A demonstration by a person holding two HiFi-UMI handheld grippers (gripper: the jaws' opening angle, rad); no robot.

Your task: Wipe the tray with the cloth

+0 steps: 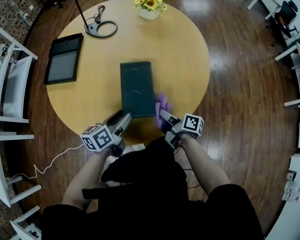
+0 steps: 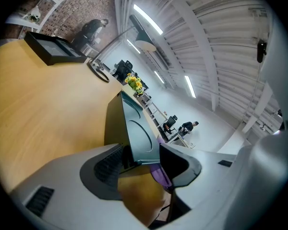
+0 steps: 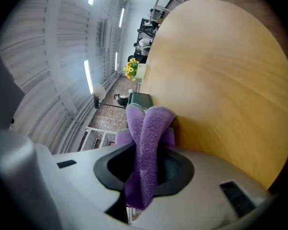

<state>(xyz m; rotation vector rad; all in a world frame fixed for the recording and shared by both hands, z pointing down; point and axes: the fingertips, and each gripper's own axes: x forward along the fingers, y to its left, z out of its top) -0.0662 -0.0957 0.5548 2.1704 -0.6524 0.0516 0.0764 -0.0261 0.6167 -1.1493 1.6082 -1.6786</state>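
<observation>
We clamp the cloth (image 1: 162, 105) in the right gripper (image 1: 164, 118) for wiping; the left gripper (image 1: 124, 120) gapes wide about the near corner of the tray (image 1: 137, 86), ready to steady it

No words, numbers, brand names or signs can be read anywhere in these views. The only printed marks are the black-and-white square patterns on the marker cube (image 1: 96, 136) of the left tool (image 1: 125, 118) and on the marker cube (image 1: 193, 124) of the right tool (image 1: 162, 115). These patterns carry no letters or digits.
</observation>
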